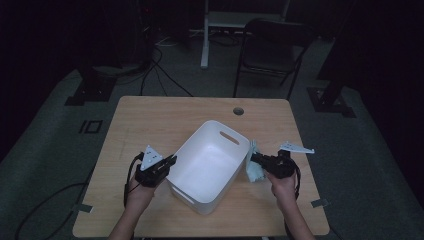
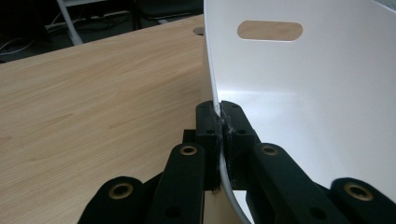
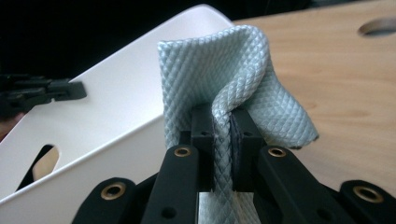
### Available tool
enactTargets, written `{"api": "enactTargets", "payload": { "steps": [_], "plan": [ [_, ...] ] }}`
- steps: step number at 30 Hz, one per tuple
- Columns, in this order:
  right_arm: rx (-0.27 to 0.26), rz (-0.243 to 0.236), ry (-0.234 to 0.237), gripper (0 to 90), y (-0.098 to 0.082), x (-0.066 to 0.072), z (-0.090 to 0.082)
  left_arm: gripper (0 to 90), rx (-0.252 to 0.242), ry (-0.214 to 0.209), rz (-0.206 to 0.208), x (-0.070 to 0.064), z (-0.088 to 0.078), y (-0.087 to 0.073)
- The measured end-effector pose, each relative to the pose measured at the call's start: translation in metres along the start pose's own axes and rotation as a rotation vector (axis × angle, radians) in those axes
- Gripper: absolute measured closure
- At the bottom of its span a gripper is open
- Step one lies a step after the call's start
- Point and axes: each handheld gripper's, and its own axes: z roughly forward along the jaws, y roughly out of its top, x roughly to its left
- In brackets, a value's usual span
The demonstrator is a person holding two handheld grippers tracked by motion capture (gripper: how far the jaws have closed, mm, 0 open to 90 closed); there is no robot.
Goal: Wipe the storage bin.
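From the high view, the left gripper (image 1: 171, 161) sits at the lower left of the frame and bites the rim of a white tub (image 1: 210, 167) in the middle. The right gripper (image 1: 255, 161) is at the lower right, just beside the tub's right wall, and it pinches a pale blue-green cloth (image 1: 254, 170). The tub leans on a light wooden table (image 1: 150, 125) with a round hole (image 1: 238, 111) near its far edge. Behind the table the room is dark, with a black folding chair (image 1: 272, 52) at the top and cables (image 1: 160, 75) on the grey floor.

In the left gripper view, the two black jaws are squeezed tight on the thin white wall of the tub (image 2: 303, 102), which curves up through the right half of the frame. A long oval handle hole (image 2: 270, 30) is near the top. The wood grain of the table (image 2: 93, 102) covers the left side.

In the right gripper view, the jaws are closed on the cloth (image 3: 224, 70) in the middle of the frame. The cloth is soft, folded and covered in little diamond bumps. The smooth tub (image 3: 116, 107) is at the left, and the other gripper (image 3: 42, 93) holds its edge at the far left.
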Motion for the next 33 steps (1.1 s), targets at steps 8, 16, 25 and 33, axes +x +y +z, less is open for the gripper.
{"api": "enactTargets", "payload": {
  "steps": [8, 16, 25, 33],
  "plan": [
    [0.02, 0.013, -0.035, 82.5, -0.004, 0.001, 0.008, 86.7, 0.001, 0.001, 0.02, -0.002, 0.0, 0.0],
    [0.066, 0.061, -0.057, 82.5, -0.013, -0.008, 0.018, 86.5, 0.002, 0.01, 0.017, -0.004, 0.0, 0.0],
    [0.114, 0.08, -0.087, 82.6, -0.022, -0.016, 0.027, 86.1, 0.002, 0.011, 0.017, -0.006, 0.001, 0.001],
    [0.188, 0.134, -0.117, 82.6, -0.035, -0.029, 0.043, 86.0, 0.005, 0.019, 0.017, -0.007, 0.002, 0.001]
  ]
}}
